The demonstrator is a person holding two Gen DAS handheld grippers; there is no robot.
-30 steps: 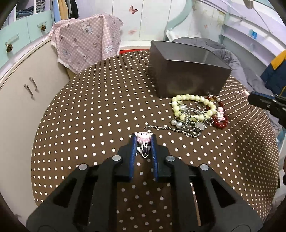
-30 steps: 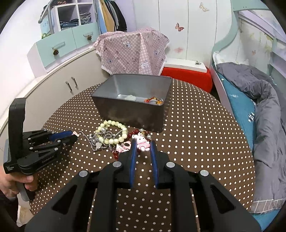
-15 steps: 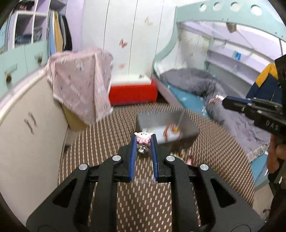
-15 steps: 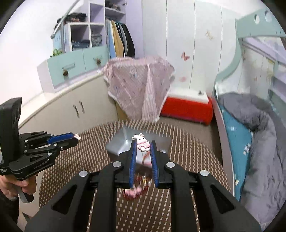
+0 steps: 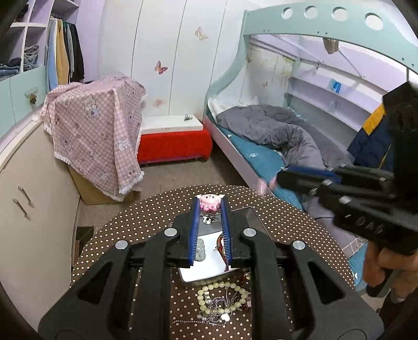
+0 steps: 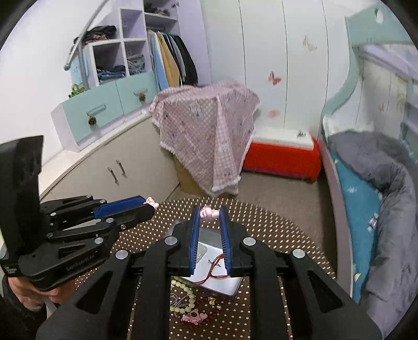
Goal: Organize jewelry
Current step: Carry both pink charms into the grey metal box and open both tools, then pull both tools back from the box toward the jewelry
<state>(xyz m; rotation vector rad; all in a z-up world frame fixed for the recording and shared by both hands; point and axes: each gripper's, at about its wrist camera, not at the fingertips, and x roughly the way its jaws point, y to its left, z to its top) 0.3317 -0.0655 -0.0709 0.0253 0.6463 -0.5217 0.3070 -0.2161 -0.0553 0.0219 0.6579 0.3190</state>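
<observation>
Crowding tray (image 5: pixel 250 211): beads (image 5: pixel 222 295), chain (image 5: pixel 198 321), both grippers.

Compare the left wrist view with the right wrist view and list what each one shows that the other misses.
Only the left wrist view shows the bunk bed's top rail and the pink pig charm head-on.

Only the right wrist view shows the teal drawers and a pink charm lying on the table.

Both show the grey tray below, the pale bead bracelet, and the pink checked cloth.
</observation>
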